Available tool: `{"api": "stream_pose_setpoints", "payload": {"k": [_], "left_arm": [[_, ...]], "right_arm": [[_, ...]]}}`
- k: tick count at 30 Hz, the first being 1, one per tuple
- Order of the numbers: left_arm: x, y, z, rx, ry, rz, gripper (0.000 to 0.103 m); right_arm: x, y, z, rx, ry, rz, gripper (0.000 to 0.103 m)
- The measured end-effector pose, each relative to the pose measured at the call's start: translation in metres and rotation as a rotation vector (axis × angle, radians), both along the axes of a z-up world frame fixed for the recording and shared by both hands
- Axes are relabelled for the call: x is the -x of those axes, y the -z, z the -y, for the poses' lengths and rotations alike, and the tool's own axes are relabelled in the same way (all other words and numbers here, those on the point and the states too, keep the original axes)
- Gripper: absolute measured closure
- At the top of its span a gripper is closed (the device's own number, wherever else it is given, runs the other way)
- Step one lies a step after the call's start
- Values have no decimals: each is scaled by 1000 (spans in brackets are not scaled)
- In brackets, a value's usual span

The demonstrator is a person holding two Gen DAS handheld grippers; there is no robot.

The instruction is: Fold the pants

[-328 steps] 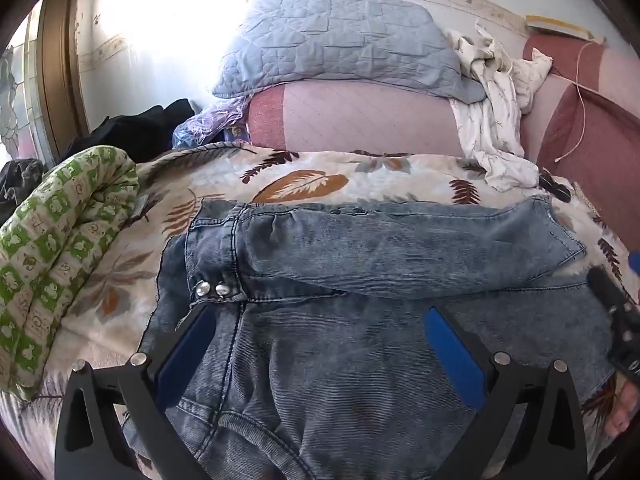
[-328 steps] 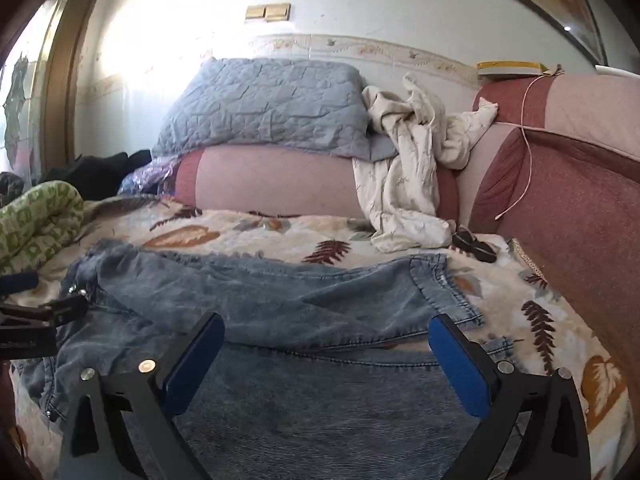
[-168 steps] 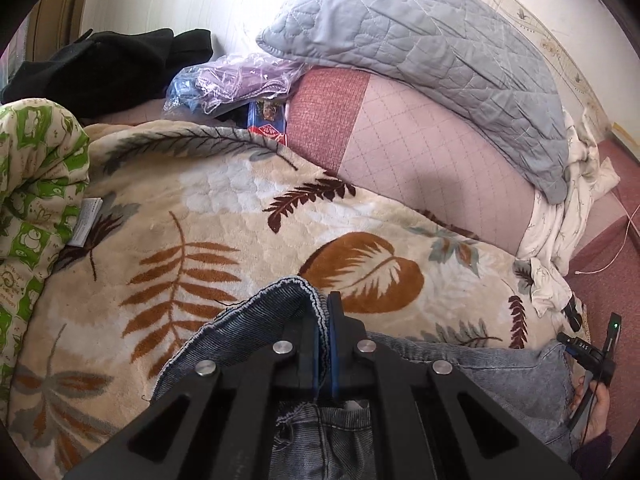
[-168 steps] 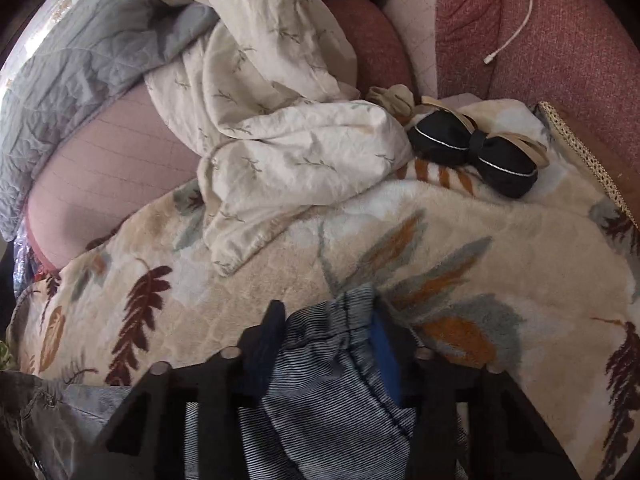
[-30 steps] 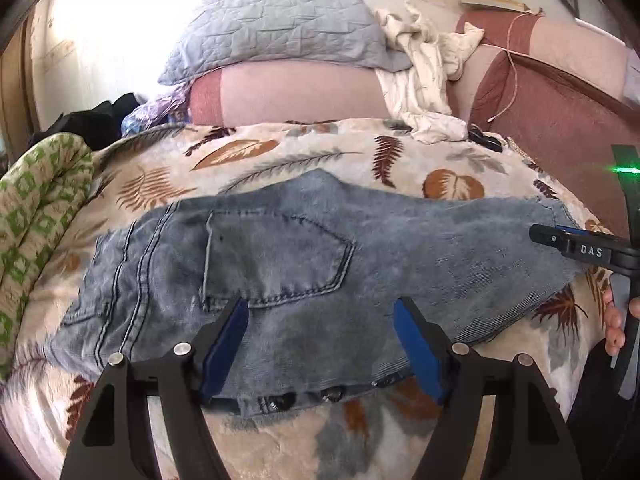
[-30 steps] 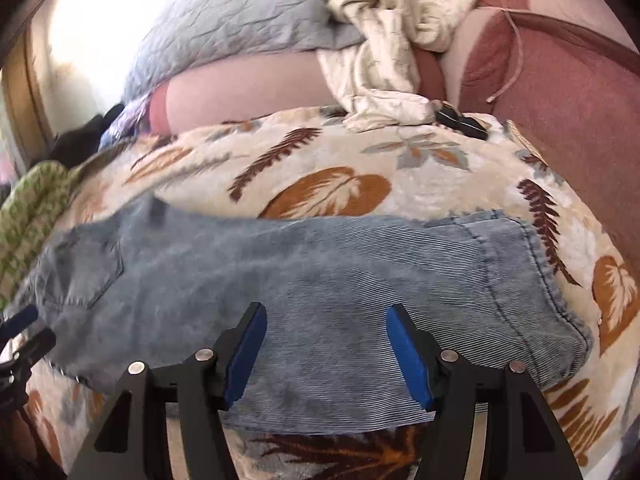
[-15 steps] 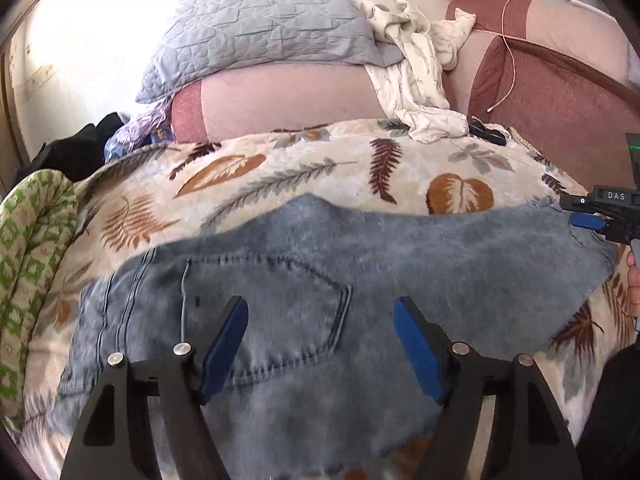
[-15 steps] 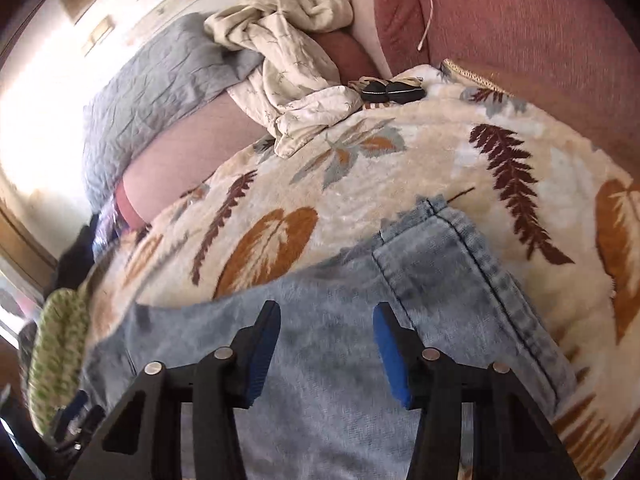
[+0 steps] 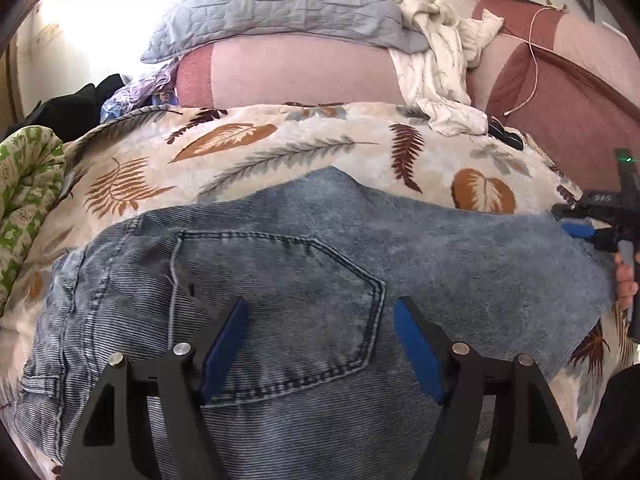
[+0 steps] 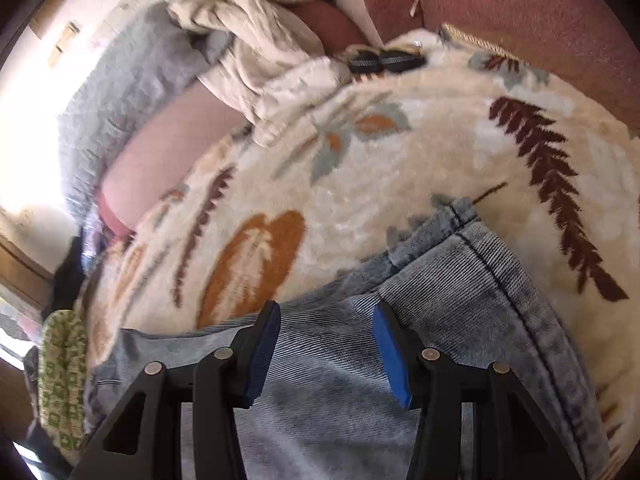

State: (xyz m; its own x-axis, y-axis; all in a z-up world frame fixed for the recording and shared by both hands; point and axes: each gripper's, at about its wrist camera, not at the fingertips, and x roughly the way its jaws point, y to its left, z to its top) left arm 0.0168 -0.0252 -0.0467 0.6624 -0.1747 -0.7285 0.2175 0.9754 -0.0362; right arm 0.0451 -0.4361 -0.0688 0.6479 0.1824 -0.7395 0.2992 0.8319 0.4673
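A cream blanket [image 9: 280, 148] printed with brown and orange leaves fills the middle of both views, spread over a bed with a pink bolster [image 9: 288, 72] and a grey quilted pillow [image 9: 276, 0] across the top of the left wrist frame. A crumpled white cloth [image 9: 436, 76] hangs at upper right there, and a green-patterned quilt [image 9: 24, 200] rolls along the left edge.

The pants [image 9: 304, 280], faded blue denim, lie flat on the blanket across the lower half of the left wrist frame, back pocket [image 9: 280, 304] facing up at centre. In the right wrist frame the leg end with its stitched hem [image 10: 516, 292] runs from centre down to the lower right.

The left gripper [image 9: 320, 320] sits at the bottom centre of its frame, directly over the pocket, its jaws standing wide apart with nothing caught between the blue pads; the denim lies beneath them.

The right gripper [image 10: 326, 328] sits at the bottom centre of its own frame, above the leg just left of the hem. Its jaws have just been closing and now stand about half apart, with denim below the gap but not pinched. In the left wrist frame this gripper [image 9: 580, 230] appears at the right edge, beside the leg end, with fingers [image 9: 626, 276] of the person's hand under it.
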Motion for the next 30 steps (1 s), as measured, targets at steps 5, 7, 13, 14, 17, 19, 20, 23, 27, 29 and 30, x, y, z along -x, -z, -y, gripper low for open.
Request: {"api": "stream_pose_setpoints", "payload": {"k": [5, 7, 13, 14, 17, 19, 20, 23, 27, 29, 30], "left_arm": [[0, -1, -3, -11, -20, 3, 27], [0, -3, -6, -8, -33, 11, 27], [0, -12, -17, -13, -86, 53, 27], [0, -12, -20, -8, -91, 50, 27], [-1, -11, -27, -12, -121, 40, 27], [-1, -10, -30, -11, -137, 34, 27], [-2, -10, -32, -8, -142, 31, 27], [-2, -10, -33, -10, -150, 24, 27], [-1, -14, -35, -24, -160, 34, 27], [-3, -17, -39, -45, -184, 41, 27], [-4, -19, -43, -57, -201, 42, 27]], "right_arm": [[-15, 11, -2, 50, -6, -48, 53], [-18, 14, -1, 55, -6, -53, 53], [-23, 16, -2, 110, 4, -48, 66], [-25, 15, -1, 110, 8, -42, 67], [-24, 14, 1, 104, 22, -19, 68], [-22, 11, -2, 128, 23, -10, 68], [-19, 7, -5, 143, 23, 2, 66], [-9, -6, -15, 158, 14, 57, 65], [6, -25, -40, 192, -56, 147, 65], [8, -31, -57, 214, -108, 172, 65], [7, -33, -66, 210, -142, 180, 65]]}}
